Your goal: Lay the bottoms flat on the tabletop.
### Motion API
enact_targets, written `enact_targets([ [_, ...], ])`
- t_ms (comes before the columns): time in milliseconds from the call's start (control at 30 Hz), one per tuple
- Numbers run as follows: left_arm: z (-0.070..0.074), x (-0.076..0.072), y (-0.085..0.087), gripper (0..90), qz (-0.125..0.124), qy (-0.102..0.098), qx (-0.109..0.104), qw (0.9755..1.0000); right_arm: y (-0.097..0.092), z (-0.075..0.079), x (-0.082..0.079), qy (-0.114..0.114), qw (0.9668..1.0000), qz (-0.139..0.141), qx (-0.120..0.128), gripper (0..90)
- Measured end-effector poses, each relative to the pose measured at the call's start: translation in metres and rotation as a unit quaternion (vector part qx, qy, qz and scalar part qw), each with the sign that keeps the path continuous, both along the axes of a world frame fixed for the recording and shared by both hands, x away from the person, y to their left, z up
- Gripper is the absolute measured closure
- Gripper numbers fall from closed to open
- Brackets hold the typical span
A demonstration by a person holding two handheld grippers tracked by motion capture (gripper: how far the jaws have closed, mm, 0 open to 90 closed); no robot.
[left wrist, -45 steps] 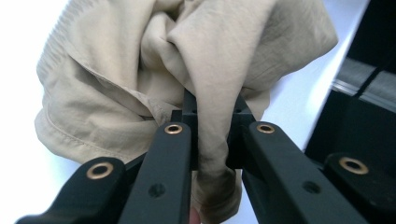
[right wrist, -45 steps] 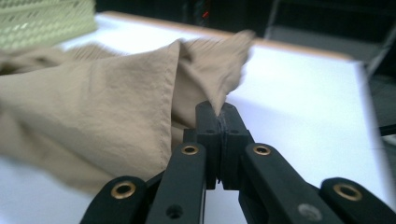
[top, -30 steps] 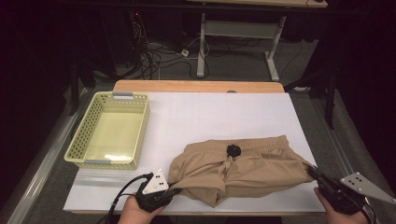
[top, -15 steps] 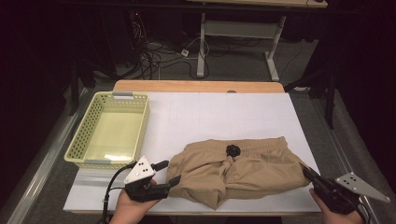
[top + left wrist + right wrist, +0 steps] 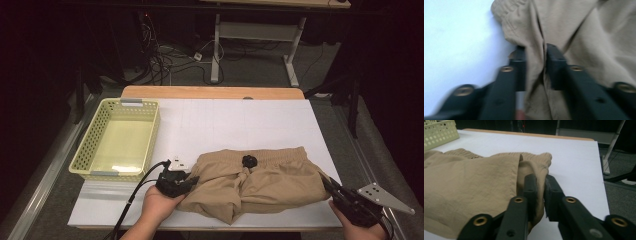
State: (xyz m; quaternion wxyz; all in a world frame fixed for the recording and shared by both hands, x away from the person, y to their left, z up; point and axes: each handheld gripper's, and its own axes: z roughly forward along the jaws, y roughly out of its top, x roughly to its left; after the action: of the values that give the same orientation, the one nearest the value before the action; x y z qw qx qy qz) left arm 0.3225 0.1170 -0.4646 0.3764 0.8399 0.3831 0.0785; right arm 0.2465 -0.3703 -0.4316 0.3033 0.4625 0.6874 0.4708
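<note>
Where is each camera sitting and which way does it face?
High view: above the person's side, looking forward and down on the table; both hands, left gripper, right gripper.
Left gripper view: on that gripper, looking along its jaws, a fold of the tan shorts between them.
Right gripper view: on that gripper, looking along its jaws across the table at the basket.
All three share the shorts.

The left gripper [image 5: 536,67] view is smeared with blur. The shorts [image 5: 574,32] run off its top and right edges. In the high view, the right hand [image 5: 357,227] is cut by the bottom edge.
</note>
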Motion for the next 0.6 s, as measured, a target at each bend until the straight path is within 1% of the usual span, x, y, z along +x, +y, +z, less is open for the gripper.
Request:
enact_targets([
  [33,0.001,-0.002,0.001,79.9,0.003,-0.011,0.0,0.9999,0.0,0.001,0.0,-0.001,1.0,-0.001,0.004,79.5],
  [67,0.001,-0.003,0.002,82.0,0.005,-0.018,-0.001,0.9998,0.001,0.004,0.0,-0.004,1.0,0.0,0.007,77.5],
  [100,0.002,-0.004,0.004,82.7,0.006,-0.024,-0.001,0.9997,0.002,0.007,-0.001,-0.009,0.9999,0.001,0.008,76.2],
  [167,0.002,-0.007,0.006,83.8,0.004,-0.033,-0.003,0.9994,0.005,0.015,-0.001,-0.022,0.9998,0.003,0.001,75.5],
  [233,0.002,-0.01,0.007,84.0,-0.001,-0.043,0.004,0.9991,0.008,0.023,0.002,-0.032,0.9995,0.006,0.004,74.8],
  [300,0.002,-0.012,0.007,84.0,-0.005,-0.047,0.008,0.9988,0.012,0.028,0.009,-0.032,0.9995,0.004,-0.004,71.6],
  [333,0.002,-0.012,0.007,84.0,-0.006,-0.048,0.008,0.9988,0.013,0.028,0.015,-0.025,0.9997,0.002,-0.006,66.2],
  [367,0.002,-0.012,0.007,84.0,-0.006,-0.047,0.007,0.9989,0.013,0.026,0.024,-0.006,1.0,0.001,-0.003,59.1],
  [400,0.003,-0.012,0.008,84.0,-0.005,-0.048,0.005,0.9988,0.012,0.022,0.035,0.024,0.9997,0.0,-0.001,52.2],
  [433,0.003,-0.012,0.009,83.9,-0.006,-0.05,0.005,0.9987,0.01,0.015,0.045,0.05,0.9987,-0.008,-0.002,46.9],
  [467,0.003,-0.012,0.01,84.0,-0.005,-0.051,0.003,0.9987,0.008,0.007,0.053,0.07,0.9975,-0.012,0.0,44.1],
  [533,0.004,-0.013,0.011,84.0,-0.006,-0.052,0.001,0.9986,0.004,-0.009,0.065,0.125,0.9921,-0.006,0.008,39.1],
  [567,0.004,-0.014,0.011,84.0,-0.007,-0.053,0.001,0.9986,0.005,-0.016,0.067,0.14,0.9901,-0.002,0.002,39.2],
  [600,0.004,-0.015,0.012,84.0,-0.008,-0.054,0.001,0.9985,0.007,-0.022,0.067,0.15,0.9886,0.007,-0.006,40.4],
])
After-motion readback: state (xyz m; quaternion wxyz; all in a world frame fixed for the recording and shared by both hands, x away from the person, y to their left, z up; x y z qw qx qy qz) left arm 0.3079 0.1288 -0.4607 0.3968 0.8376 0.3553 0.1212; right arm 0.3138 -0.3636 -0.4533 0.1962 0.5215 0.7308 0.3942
